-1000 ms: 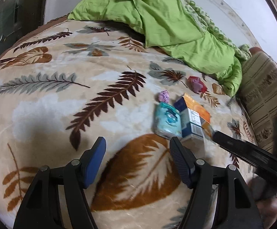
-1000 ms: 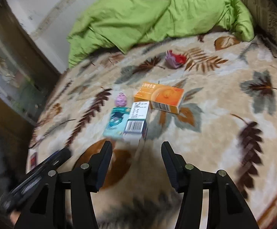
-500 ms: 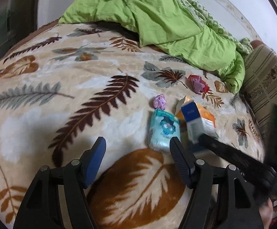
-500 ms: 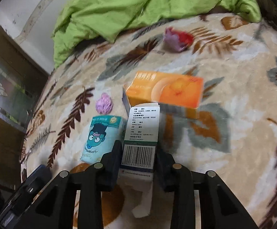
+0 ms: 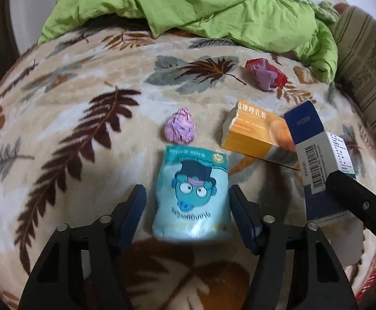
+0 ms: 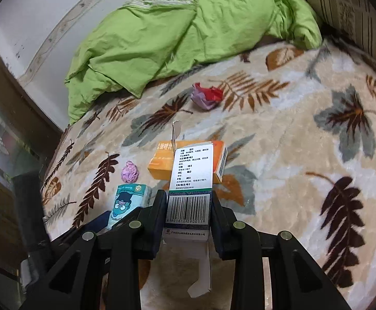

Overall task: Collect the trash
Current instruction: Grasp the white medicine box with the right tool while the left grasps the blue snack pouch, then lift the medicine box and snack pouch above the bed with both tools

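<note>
A teal snack packet with a cartoon face lies on the leaf-patterned blanket. My left gripper straddles it, its jaws closing, with a small gap still at the left pad. My right gripper is shut on a white and blue barcode box, seen tilted at the right of the left wrist view. An orange box lies just behind it. A crumpled pink paper sits beyond the packet, and a red and purple wrapper lies farther back.
A rumpled green duvet covers the far side of the bed. A striped cushion rises along the right edge. Dark wooden furniture stands past the bed's left edge in the right wrist view.
My left gripper came forward and down over the teal packet and narrowed. My right gripper shut on the barcode box and lifted its near end off the blanket.
</note>
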### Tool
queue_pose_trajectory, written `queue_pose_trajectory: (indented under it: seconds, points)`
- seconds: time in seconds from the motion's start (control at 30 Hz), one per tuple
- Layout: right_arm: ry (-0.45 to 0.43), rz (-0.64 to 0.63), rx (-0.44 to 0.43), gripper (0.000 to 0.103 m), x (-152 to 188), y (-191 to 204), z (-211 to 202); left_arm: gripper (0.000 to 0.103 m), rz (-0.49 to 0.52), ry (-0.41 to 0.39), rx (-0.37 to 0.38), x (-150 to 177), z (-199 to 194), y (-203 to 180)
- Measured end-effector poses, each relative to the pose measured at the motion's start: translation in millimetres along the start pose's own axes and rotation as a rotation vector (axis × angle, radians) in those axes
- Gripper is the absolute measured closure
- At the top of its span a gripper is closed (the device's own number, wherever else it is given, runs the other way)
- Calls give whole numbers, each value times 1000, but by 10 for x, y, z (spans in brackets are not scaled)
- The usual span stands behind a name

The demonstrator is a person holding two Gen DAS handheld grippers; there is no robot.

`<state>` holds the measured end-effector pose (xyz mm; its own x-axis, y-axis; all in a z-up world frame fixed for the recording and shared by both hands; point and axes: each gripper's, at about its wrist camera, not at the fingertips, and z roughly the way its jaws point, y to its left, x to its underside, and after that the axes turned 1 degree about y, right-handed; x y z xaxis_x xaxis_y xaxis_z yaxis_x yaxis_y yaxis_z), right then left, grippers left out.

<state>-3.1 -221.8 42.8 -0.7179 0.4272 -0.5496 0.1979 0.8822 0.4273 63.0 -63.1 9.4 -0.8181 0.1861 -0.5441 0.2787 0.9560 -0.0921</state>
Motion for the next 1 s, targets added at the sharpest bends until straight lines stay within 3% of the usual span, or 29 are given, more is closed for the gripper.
queue_pose_trajectory:
  seconds: [0.07, 0.27, 0.4, 0.63, 0.8, 1.0]
  points:
    - [4, -1, -4, 69, -10, 11, 28, 53, 1, -6, -10, -19, 21, 18]
    - [-1, -24, -17, 69, -4, 75, 56, 69, -28, -24, -5, -14, -13, 110]
    - [-18, -56, -25, 69, 16, 146, 22, 71, -72, -46, 17, 3, -91, 158]
    - [-88, -163, -29, 69, 113, 316, -173, 71, -29, -176, -74, 172, -521, 101]
    - [-143, -247, -25, 69, 289, 417, -407, 71, -38, -223, -103, 333, -803, 157]
    - [-162, -241, -33, 69, 468, 338, -664, 70, -33, -267, -136, 621, -1107, 213]
